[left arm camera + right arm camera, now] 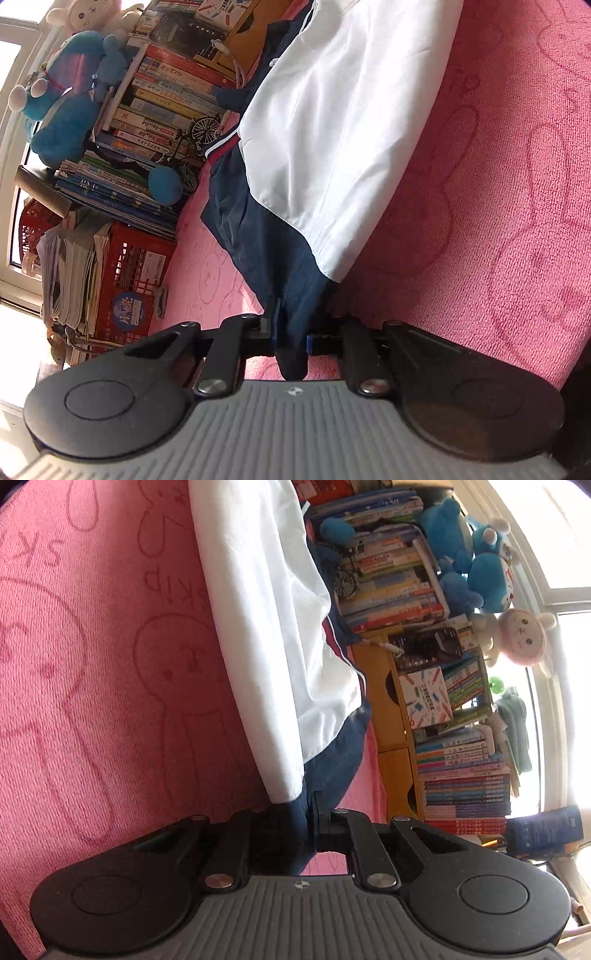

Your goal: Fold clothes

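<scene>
**Garment: white and navy jacket, pinched at two points**

One garment, a jacket (332, 147) of thin, smooth fabric. White panel uppermost; navy panel beneath and along the edge. A red-white striped trim shows on the navy part near mid-length. It stretches away from both cameras over the pink blanket (498, 184), the white part fairly flat with soft creases. The navy hem is bunched where it is clamped, in both wrist views.
</scene>
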Action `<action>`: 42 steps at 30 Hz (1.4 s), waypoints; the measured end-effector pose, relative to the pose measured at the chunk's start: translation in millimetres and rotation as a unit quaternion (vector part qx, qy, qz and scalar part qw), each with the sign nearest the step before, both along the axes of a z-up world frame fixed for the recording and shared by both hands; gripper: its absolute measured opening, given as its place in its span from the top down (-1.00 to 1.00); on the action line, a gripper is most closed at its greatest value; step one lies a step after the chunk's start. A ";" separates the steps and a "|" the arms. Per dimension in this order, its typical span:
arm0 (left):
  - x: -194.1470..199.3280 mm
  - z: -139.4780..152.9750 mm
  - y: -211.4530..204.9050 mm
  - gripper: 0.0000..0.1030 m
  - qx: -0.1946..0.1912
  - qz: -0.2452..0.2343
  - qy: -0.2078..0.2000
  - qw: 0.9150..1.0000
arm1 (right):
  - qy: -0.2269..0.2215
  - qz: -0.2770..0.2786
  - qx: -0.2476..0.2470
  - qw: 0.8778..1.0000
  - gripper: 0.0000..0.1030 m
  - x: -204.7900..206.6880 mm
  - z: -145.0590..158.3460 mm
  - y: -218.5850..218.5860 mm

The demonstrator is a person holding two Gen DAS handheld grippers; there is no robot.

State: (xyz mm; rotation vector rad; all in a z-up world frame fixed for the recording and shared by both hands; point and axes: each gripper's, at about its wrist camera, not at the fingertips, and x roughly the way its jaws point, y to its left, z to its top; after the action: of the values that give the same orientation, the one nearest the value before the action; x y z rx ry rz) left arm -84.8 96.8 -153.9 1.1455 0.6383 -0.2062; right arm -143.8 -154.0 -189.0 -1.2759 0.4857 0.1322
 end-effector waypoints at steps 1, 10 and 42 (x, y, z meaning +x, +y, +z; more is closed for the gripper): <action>-1.2 0.0 1.6 0.77 0.002 0.000 0.001 1.000 | 0.001 -0.003 0.002 1.000 0.75 -1.6 -1.0 -2.1; -21.2 3.8 28.1 0.41 0.028 0.040 0.008 0.999 | 0.018 -0.020 0.007 1.000 0.56 -11.7 -0.3 -13.5; 101.8 51.2 -119.7 0.62 -0.437 0.215 0.248 0.838 | -0.030 -0.229 0.566 0.792 0.52 10.1 40.1 135.8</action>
State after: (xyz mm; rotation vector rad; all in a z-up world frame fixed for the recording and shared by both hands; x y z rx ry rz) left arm 17.0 -23.0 -102.6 0.0292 1.0911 -0.3640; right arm -133.7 -18.2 -148.9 0.0423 0.5143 -0.0402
